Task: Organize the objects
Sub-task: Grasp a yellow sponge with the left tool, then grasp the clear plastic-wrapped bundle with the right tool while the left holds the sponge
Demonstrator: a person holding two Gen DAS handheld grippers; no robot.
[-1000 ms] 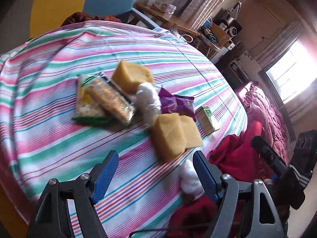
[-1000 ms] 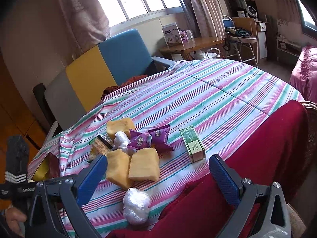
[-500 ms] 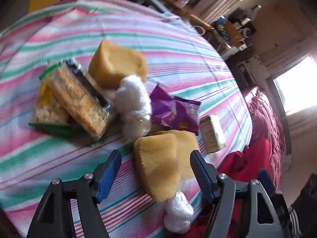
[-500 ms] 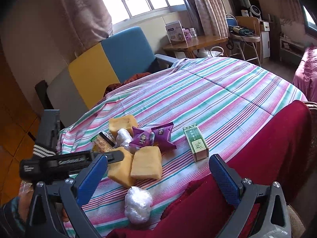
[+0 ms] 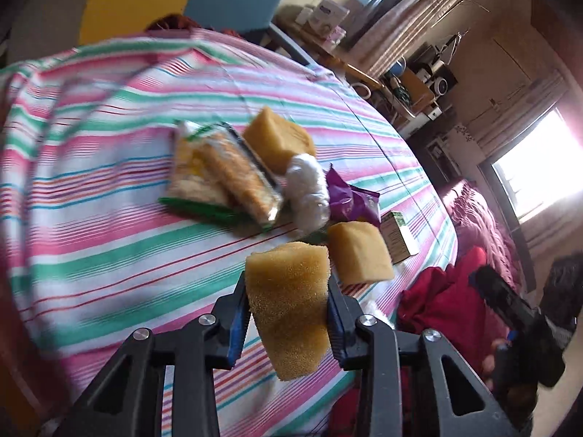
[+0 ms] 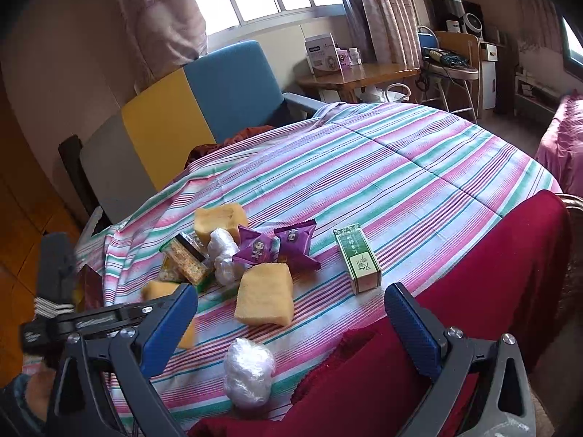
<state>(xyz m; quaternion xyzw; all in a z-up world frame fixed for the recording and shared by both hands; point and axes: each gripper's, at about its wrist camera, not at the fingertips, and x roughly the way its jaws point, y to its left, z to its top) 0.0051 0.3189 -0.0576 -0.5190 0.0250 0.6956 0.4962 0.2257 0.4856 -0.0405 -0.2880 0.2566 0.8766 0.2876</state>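
My left gripper (image 5: 288,313) is shut on a yellow sponge (image 5: 289,306) and holds it above the striped tablecloth (image 5: 91,225); the sponge also shows in the right wrist view (image 6: 156,289). A second sponge (image 6: 264,298) lies flat near the table's front. A third sponge (image 6: 218,220) lies behind the snack packets (image 6: 184,262). Two purple packets (image 6: 277,249), a green box (image 6: 357,256) and two white plastic wads (image 6: 247,371) (image 6: 222,255) lie around them. My right gripper (image 6: 291,331) is open and empty, over the table's near edge.
A red cloth (image 6: 473,273) drapes the table's near right edge. A blue and yellow chair (image 6: 189,109) stands behind the table. A wooden side table (image 6: 357,74) with boxes stands by the window. A pink bed (image 6: 561,149) is at the right.
My left gripper closed on the nearest sponge and lifted it off the cloth, pulling back to the left. The right gripper stayed open and almost still.
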